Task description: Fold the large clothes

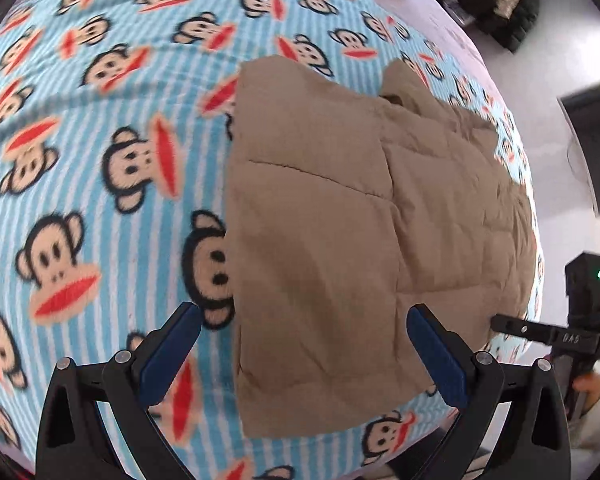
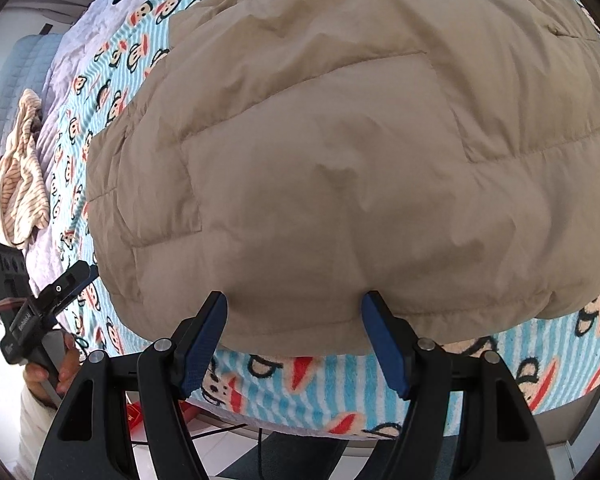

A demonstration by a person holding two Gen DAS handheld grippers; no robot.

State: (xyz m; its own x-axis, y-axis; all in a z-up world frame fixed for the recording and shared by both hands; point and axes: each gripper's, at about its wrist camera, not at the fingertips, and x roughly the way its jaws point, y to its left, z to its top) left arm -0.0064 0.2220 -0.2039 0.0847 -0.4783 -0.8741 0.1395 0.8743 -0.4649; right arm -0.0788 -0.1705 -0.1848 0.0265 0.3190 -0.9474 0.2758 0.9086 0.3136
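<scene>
Both grippers' spread fingers (image 2: pixel 204 344) empty, tan quilted jacket (image 2: pixel 340 160) just beyond them.

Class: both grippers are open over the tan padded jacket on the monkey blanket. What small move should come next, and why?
Probably close the right gripper on the jacket's near hem: its open fingers already straddle that puffy edge, while the left gripper hovers apart, gripping nothing.

1 jacket (image 2: pixel 340 140) (tan), 2 grippers (image 1: pixel 304 344)
</scene>
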